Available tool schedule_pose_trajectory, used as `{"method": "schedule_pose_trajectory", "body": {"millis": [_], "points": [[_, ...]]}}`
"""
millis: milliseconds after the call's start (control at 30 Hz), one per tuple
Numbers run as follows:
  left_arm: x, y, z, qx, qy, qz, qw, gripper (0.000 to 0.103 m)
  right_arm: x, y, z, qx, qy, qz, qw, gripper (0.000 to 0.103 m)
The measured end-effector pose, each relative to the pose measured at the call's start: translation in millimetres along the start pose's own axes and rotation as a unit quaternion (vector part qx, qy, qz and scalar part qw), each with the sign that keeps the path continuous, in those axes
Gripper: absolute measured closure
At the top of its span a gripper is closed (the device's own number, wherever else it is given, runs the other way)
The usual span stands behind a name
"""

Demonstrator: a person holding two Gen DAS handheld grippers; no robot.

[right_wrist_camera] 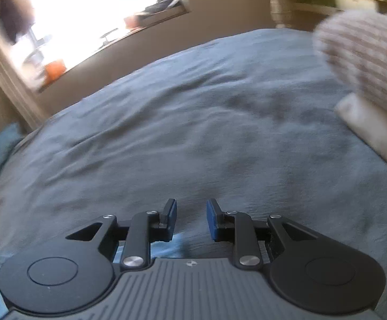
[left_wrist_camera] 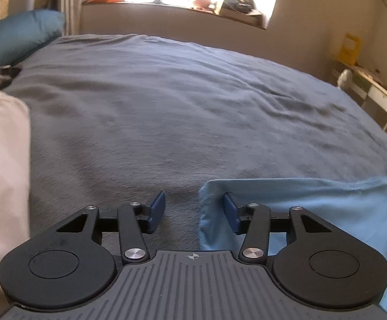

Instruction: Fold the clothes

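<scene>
Both fingers parted; light-blue garment (left_wrist_camera: 313,208) edge borders open grey bedspread (left_wrist_camera: 180,106).

A bed covered by a wrinkled grey-blue blanket, with cloth items lying on it.
The blanket (left_wrist_camera: 166,101) spreads across the whole bed up to the wall below a bright window. A light blue garment (left_wrist_camera: 313,208) lies flat at the near right edge. A pale beige cloth (left_wrist_camera: 1,160) lies along the near left side, with a teal pillow (left_wrist_camera: 17,34) at the far left corner. A striped knit item (right_wrist_camera: 366,61) sits atop folded white cloth (right_wrist_camera: 374,130) at the right.
</scene>
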State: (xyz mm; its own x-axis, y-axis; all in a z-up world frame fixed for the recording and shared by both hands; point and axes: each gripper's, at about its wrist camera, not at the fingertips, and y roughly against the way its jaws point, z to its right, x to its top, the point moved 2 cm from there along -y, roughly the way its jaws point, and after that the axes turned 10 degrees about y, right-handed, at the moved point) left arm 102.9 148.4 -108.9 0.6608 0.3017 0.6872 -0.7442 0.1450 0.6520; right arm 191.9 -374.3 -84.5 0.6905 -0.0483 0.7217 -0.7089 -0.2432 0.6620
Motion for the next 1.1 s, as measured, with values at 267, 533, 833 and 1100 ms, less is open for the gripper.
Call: {"method": "schedule_pose_trajectory", "body": {"millis": [267,533,833,1100], "points": [[-7.9,23.3,6.8,0.029,-0.004,-0.015,0.9995,0.049,-5.6,-16.4,-112.4,0.088,0.243,-0.063,0.964,0.077],[-15.8,40.8,-7.8,0.048,0.007,-0.022,0.9986,0.049,-7.1,-56.8,-112.4,0.054,0.193,-0.094,0.975,0.072],[-33.3,79.3,-20.4,0.036,0.010,-0.057,0.9977,0.048,1.7,16.8,-60.6,0.043,0.029,-0.044,0.998,0.071],[-76.4,138.1,-40.4,-0.069,0.066,-0.109,0.9895,0.048,-40.5,111.8,-67.5,0.244,-0.092,-0.058,0.964,0.066]]}}
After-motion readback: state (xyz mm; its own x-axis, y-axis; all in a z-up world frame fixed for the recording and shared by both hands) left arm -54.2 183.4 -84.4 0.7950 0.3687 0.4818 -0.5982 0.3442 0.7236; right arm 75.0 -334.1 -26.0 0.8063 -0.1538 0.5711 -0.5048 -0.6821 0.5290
